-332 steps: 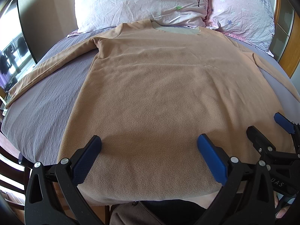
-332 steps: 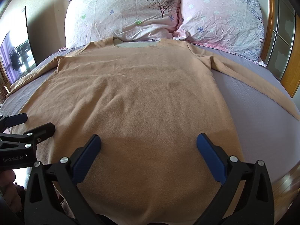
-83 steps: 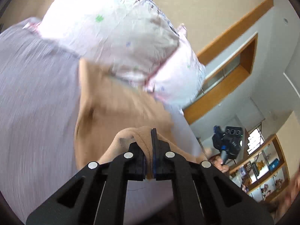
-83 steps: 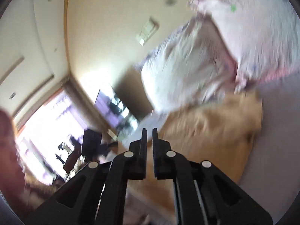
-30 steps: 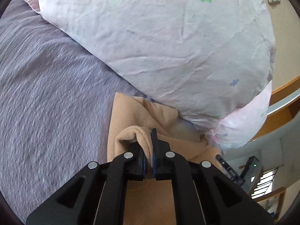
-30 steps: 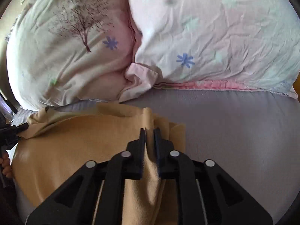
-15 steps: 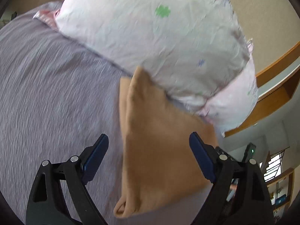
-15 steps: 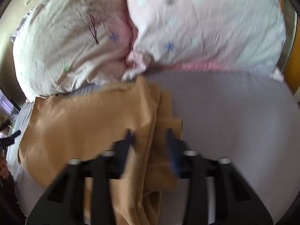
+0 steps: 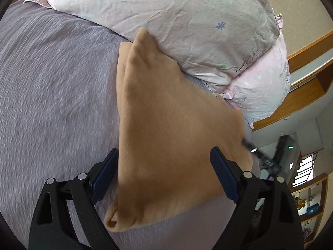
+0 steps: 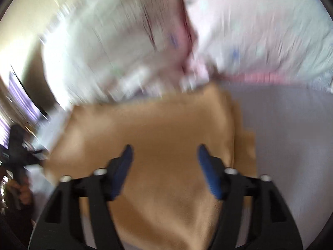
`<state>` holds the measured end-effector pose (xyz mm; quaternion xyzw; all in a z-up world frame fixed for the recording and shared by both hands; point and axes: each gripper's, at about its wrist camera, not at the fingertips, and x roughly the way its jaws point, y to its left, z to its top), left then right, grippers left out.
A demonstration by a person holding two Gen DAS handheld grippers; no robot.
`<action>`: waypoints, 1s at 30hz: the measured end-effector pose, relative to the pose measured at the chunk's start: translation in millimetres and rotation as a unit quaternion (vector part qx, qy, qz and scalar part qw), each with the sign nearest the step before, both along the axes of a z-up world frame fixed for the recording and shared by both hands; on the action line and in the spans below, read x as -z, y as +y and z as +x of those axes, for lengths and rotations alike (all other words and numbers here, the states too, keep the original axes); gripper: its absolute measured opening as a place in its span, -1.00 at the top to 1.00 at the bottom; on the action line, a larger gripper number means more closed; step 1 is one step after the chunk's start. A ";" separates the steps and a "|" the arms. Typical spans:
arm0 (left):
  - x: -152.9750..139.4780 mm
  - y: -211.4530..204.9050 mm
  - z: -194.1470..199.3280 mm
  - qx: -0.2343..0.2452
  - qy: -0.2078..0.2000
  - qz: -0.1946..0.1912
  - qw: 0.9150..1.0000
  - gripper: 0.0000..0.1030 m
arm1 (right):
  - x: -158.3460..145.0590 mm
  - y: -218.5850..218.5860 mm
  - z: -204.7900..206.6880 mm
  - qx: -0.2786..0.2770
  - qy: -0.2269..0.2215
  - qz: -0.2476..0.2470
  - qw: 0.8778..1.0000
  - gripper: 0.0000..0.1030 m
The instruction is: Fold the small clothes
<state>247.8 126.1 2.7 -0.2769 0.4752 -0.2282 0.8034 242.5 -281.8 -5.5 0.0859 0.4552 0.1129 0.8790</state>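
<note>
A tan long-sleeved top [image 9: 166,137] lies folded on the grey bed sheet [image 9: 52,95], its far edge against the pillows. My left gripper [image 9: 164,177] is open and empty just above the near part of the fold. In the blurred right wrist view the same top [image 10: 158,137] lies below my right gripper [image 10: 164,162], which is open and empty. The other gripper [image 10: 18,156] shows at that view's left edge.
Two floral pillows [image 9: 183,25] stand at the head of the bed, also in the right wrist view [image 10: 187,31]. A wooden headboard [image 9: 301,95] and shelves [image 9: 310,212] are at the right. Bare sheet [image 10: 291,145] lies right of the top.
Both grippers were shut on the top's edge a second ago; both have opened, let it drop folded by the pillows, and drawn back. The right one is still moving.
</note>
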 end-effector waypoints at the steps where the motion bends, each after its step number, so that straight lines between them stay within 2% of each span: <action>1: 0.2 -0.4 1.8 -0.006 0.000 -0.002 1.000 -0.71 | -2.2 3.3 -3.7 -0.013 -0.025 0.001 1.000 -0.64; 3: 0.2 -2.4 4.7 -0.013 0.000 0.004 1.000 -0.69 | -2.4 1.1 -5.9 -0.020 -0.032 0.038 0.999 -0.76; 4: -0.3 -4.6 6.1 -0.018 0.000 0.013 1.000 -0.58 | -2.6 -4.8 -9.2 -0.034 -0.044 0.093 0.994 -0.86; 5: -0.3 -5.8 7.3 -0.023 0.002 0.020 1.000 -0.39 | -2.6 -12.3 -12.1 -0.042 -0.053 0.140 0.988 -0.87; 6: 0.3 -5.6 8.1 -0.030 0.005 0.026 0.999 -0.29 | -3.5 -22.0 -14.6 -0.040 -0.058 0.177 0.982 -0.87; 7: 3.1 -4.0 10.5 -0.038 0.016 0.021 0.999 0.07 | -4.7 -30.2 -16.7 -0.036 -0.064 0.206 0.976 -0.87; 8: 7.8 -2.7 12.9 -0.041 0.030 0.012 0.999 0.60 | -4.4 -39.5 -18.9 -0.029 -0.072 0.234 0.969 -0.87; 9: 16.5 0.8 16.2 -0.043 0.051 -0.015 0.998 0.63 | -3.7 -45.5 -19.1 -0.023 -0.077 0.250 0.965 -0.87; 11: 22.1 7.2 17.6 -0.052 0.061 -0.058 0.995 0.67 | 0.3 -67.5 -19.4 0.001 -0.080 0.294 0.952 -0.87; 13: 15.8 8.6 15.3 -0.051 0.050 -0.093 0.993 0.68 | 2.0 -85.4 -20.7 0.025 -0.082 0.321 0.943 -0.87; 15: -2.4 1.7 13.2 -0.039 0.026 -0.132 0.990 0.69 | 1.8 -96.2 -26.2 0.041 -0.092 0.343 0.934 -0.87; 18: -45.0 -32.2 14.3 0.002 -0.025 -0.157 0.987 0.69 | -1.6 -109.1 -32.6 0.063 -0.116 0.359 0.924 -0.87; 19: -59.9 -55.2 17.0 0.030 -0.039 -0.170 0.984 0.69 | -3.8 -113.8 -36.4 0.069 -0.123 0.361 0.922 -0.87; 22: -78.5 -129.6 26.5 0.109 -0.054 -0.191 0.974 0.69 | -2.2 -125.4 -36.4 0.093 -0.132 0.361 0.918 -0.87; 25: -67.7 -207.3 37.3 0.166 -0.035 -0.188 0.967 0.66 | 3.2 -138.4 -35.3 0.111 -0.125 0.362 0.917 -0.87; 27: -46.9 -258.9 49.2 0.202 0.008 -0.184 0.962 0.55 | 6.2 -142.8 -35.8 0.117 -0.120 0.364 0.916 -0.87; 29: -34.4 -271.9 53.3 0.211 0.040 -0.216 0.952 0.51 | 6.9 -144.0 -35.7 0.119 -0.118 0.362 0.917 -0.87; 30: -33.3 -269.7 52.3 0.216 0.041 -0.244 0.944 0.48 | 5.3 -143.1 -35.9 0.116 -0.120 0.360 0.918 -0.87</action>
